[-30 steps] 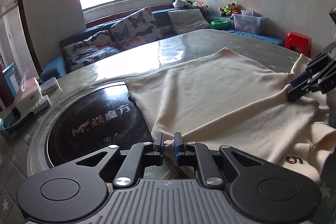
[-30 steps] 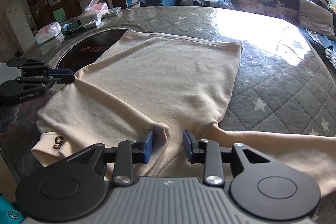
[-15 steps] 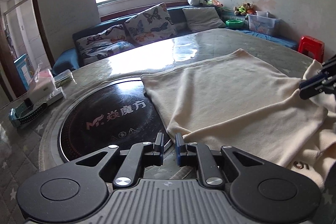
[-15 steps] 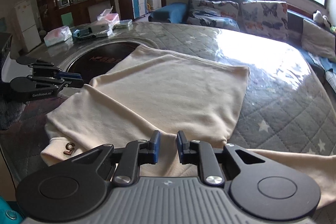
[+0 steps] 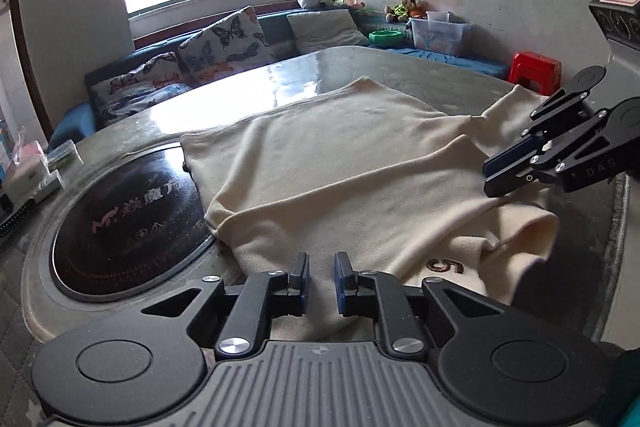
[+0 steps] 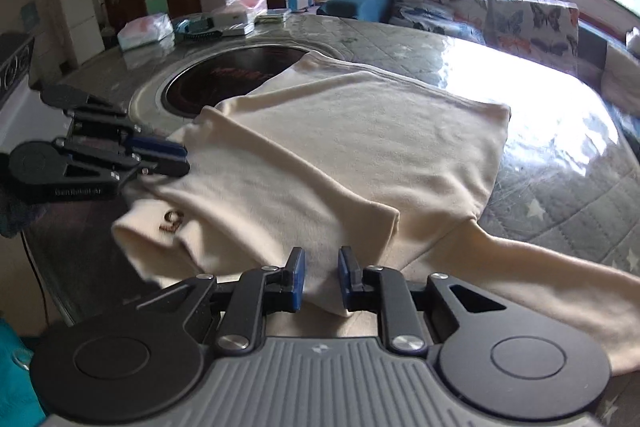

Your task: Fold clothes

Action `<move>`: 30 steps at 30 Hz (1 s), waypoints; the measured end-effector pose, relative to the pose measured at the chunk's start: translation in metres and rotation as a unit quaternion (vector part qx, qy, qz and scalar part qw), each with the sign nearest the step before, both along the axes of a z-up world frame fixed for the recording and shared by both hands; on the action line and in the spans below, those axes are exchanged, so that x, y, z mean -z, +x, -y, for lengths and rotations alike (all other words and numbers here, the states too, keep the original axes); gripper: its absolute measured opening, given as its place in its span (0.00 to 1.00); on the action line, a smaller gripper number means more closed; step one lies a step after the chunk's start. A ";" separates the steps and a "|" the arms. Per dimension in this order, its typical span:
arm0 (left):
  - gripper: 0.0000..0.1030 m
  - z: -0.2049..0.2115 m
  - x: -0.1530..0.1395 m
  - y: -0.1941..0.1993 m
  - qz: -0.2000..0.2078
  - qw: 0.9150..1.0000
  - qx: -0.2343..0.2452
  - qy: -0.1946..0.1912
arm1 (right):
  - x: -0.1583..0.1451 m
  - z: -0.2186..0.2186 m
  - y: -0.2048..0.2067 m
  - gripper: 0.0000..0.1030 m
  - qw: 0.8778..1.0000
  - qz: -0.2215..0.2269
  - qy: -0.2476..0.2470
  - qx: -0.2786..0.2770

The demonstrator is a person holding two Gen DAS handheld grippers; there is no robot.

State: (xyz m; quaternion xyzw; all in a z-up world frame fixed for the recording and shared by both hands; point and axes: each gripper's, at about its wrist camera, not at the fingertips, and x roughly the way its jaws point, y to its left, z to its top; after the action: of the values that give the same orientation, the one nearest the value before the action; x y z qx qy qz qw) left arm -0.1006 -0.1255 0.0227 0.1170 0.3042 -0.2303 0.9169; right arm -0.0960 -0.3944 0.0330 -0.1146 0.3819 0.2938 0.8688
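Note:
A cream sweatshirt (image 5: 344,163) lies spread on the round table, one sleeve folded across its body; it also shows in the right wrist view (image 6: 352,147). A small brown logo (image 5: 444,265) marks the near part. Its other sleeve (image 6: 540,267) trails off to the right. My left gripper (image 5: 321,277) is slightly open and empty, just above the near edge of the cloth. My right gripper (image 6: 321,277) is slightly open and empty over the folded sleeve's near edge. Each gripper shows in the other's view: the right one (image 5: 504,171), the left one (image 6: 168,155).
A dark round cooktop (image 5: 128,211) is set in the table (image 6: 560,163), partly under the shirt. Tissue packs and boxes (image 6: 192,23) sit at the far edge. A sofa with butterfly cushions (image 5: 216,47) and a red stool (image 5: 536,71) stand beyond.
Both grippers have let go of the sweatshirt and opened a little. The folded sleeve now lies across the body. Both grippers have drawn back toward the near edge.

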 end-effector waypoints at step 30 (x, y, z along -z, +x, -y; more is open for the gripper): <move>0.15 -0.044 -0.026 0.128 -0.069 0.986 -0.145 -0.051 | -0.022 0.050 0.000 0.17 0.997 -0.003 0.032 0.066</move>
State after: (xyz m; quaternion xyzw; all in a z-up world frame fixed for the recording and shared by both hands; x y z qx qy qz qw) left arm 0.0272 -0.0811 0.0482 0.0091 0.3681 -0.1178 0.9223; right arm -0.0964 -0.4443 0.0551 -0.0601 0.3819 0.2481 0.8883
